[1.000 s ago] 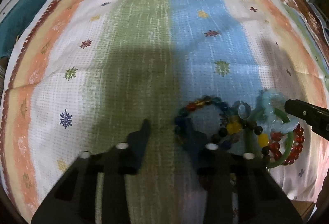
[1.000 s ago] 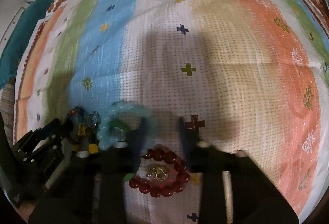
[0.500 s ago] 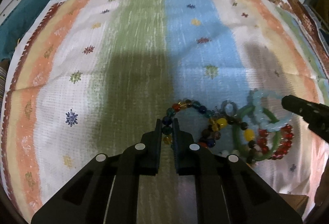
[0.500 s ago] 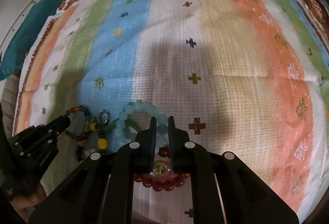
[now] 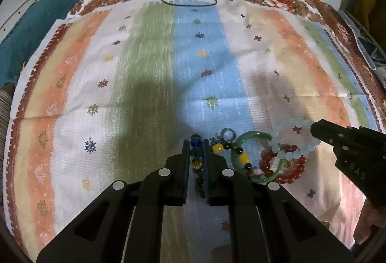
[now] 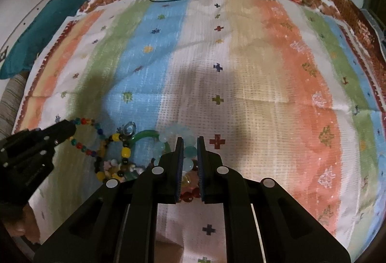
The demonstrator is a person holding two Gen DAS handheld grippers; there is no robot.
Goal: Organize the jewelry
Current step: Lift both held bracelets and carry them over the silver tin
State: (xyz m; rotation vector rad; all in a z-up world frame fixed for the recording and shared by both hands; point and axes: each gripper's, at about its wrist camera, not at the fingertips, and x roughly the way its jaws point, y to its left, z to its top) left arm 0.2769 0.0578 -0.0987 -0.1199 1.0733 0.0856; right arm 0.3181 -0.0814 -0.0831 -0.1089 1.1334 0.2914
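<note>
Pinching the multicoloured bead bracelet, the left claw and, clamping the pale-blue bead bracelet, the right claw appear positioned to separate both from the tangled pile between them.

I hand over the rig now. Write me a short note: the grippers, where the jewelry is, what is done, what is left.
Left gripper: shut on the multicolour bead bracelet.
Right gripper: shut on the pale blue bead bracelet.
On the striped cloth, in one tangled pile: green bangle, red bead bracelet, yellow-and-dark bead bracelet, small clear ring.
Done: both bracelets gripped.
Left: pull them free and lay every piece apart.
</note>
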